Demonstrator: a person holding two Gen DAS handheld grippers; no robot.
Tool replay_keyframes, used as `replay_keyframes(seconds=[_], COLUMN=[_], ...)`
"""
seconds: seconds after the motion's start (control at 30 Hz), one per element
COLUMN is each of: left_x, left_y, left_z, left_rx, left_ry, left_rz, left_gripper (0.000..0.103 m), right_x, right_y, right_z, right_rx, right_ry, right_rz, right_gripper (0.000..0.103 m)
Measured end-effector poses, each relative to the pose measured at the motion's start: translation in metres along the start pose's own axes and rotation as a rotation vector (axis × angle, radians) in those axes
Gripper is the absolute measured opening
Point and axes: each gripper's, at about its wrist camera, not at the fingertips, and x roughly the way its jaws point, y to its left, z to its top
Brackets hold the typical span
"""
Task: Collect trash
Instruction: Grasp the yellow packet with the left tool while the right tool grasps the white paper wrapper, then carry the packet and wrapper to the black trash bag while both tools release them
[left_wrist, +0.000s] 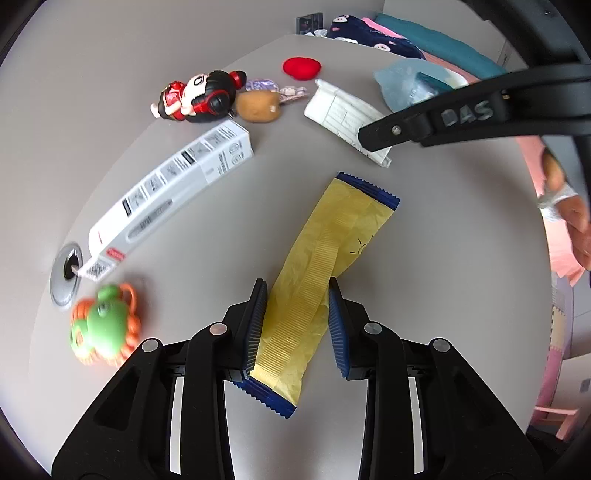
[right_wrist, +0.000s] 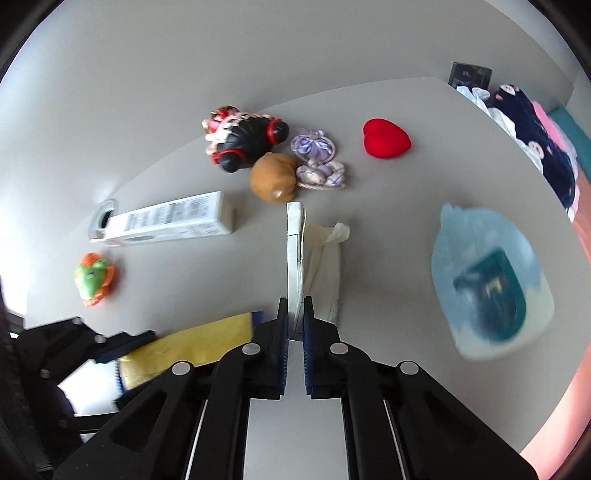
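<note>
- Gripping with our left gripper (left_wrist: 297, 295), we are pinching the yellow wrapper (left_wrist: 325, 254) — it is lying on the grey table (left_wrist: 221, 206).
- We are clamping our right gripper (right_wrist: 295, 314) on the white carton's (right_wrist: 294, 258) edge — jaws nearly touching.
- Toys are sitting beyond.
</note>
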Motion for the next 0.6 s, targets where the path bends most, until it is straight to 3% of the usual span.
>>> replay_keyframes(seconds=[0.13,0.6], left_x=[-0.018,-0.062], left_y=[-0.017,-0.087], left_z=[-0.009,-0.025], left_rx=[0.001,0.044], left_ry=[-0.021,-0.066], left_rz=[0.004,0.038], left_gripper=[0.032,0.032], right_x=[-0.025,-0.095], right_y=[0.001,-0.025], right_z=[-0.018,-0.097], right_rx=[0.036,0.110], right_ry=[-0.028,-0.099], right_rz=[0.050,0.065], right_gripper=[0.008,0.008])
